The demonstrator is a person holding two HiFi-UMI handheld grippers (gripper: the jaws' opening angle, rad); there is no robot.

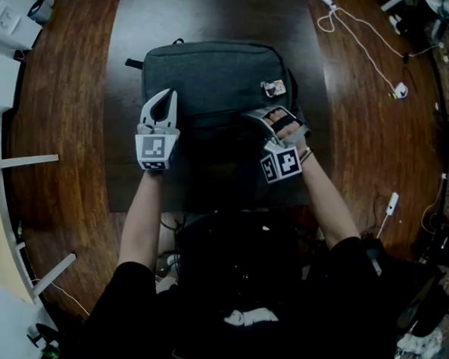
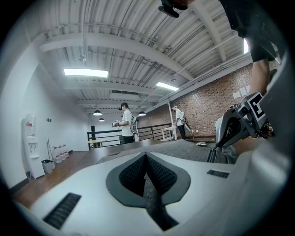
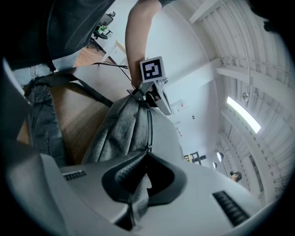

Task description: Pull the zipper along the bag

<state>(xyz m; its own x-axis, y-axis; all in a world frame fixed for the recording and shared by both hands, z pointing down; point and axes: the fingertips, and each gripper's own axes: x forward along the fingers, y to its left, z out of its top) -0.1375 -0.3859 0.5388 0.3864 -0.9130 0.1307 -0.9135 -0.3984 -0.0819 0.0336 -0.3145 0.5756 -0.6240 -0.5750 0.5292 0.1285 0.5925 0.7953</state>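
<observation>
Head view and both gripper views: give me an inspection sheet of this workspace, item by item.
Surface: dark wooden table, with a darker patch under the bag.
Job's things: the grey bag lies flat; its zipper shows in the right gripper view.
Clutter: white boxes at the far left corner.
Grippers: left gripper shut on the bag's fabric; right gripper shut on a grey fabric tab at the zipper.
Cables: white cable loops at the far right.
Surroundings: white frame at the left; people far off near a brick wall.
</observation>
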